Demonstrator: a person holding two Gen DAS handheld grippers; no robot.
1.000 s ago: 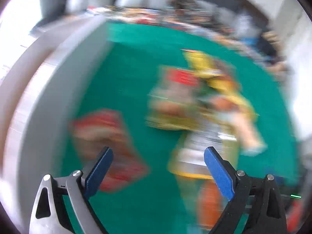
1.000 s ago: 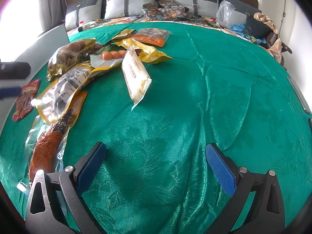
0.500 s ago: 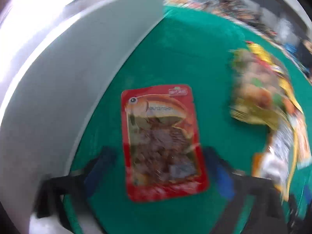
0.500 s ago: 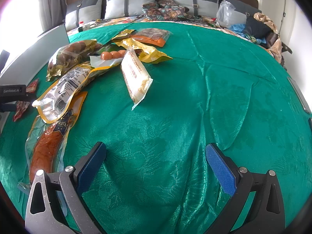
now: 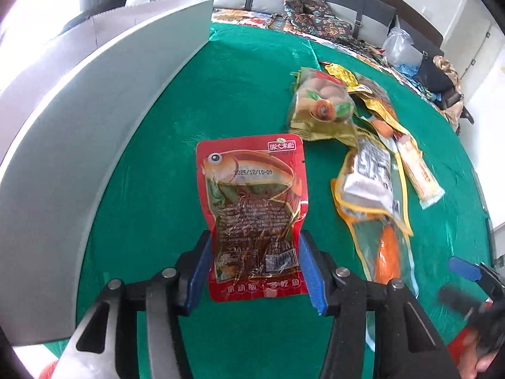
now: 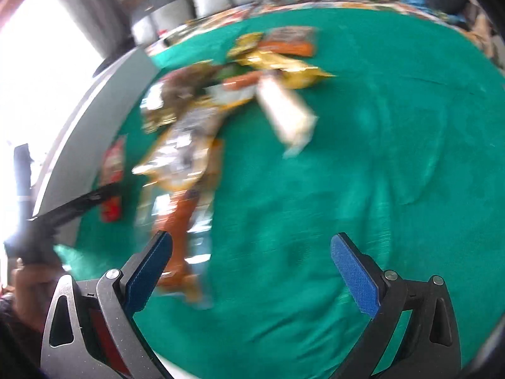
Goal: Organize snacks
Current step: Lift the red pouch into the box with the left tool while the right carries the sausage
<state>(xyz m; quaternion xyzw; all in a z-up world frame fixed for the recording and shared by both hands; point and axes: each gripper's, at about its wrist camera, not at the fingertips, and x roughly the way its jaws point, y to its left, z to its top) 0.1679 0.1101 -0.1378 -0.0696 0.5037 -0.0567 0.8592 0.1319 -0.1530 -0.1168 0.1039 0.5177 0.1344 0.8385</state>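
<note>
Our left gripper (image 5: 254, 267) has its blue pads (image 5: 198, 271) set against both side edges of the red fish snack pouch (image 5: 252, 202), squeezing its lower half so the foil pinches in between them. The pouch lies flat on the green tablecloth (image 5: 164, 189), its top pointing away from us. To its left stands the grey wall of a box (image 5: 94, 120), near the pouch but not touching it. To the right of the pouch lies the heap of other snacks: a gold bag printed with halved eggs (image 5: 322, 110), a clear yellow-edged pack (image 5: 372, 183) and an orange sausage pack (image 5: 389, 252), overlapping one another.

Our right gripper (image 6: 251, 271) hangs above the cloth (image 6: 378, 158) with its fingers spread wide and nothing between them. This view is blurred; we make out the same snack heap (image 6: 195, 132) ahead to the left, a pale long packet (image 6: 287, 113) at its right edge, and the red pouch (image 6: 112, 180) beyond.
</note>
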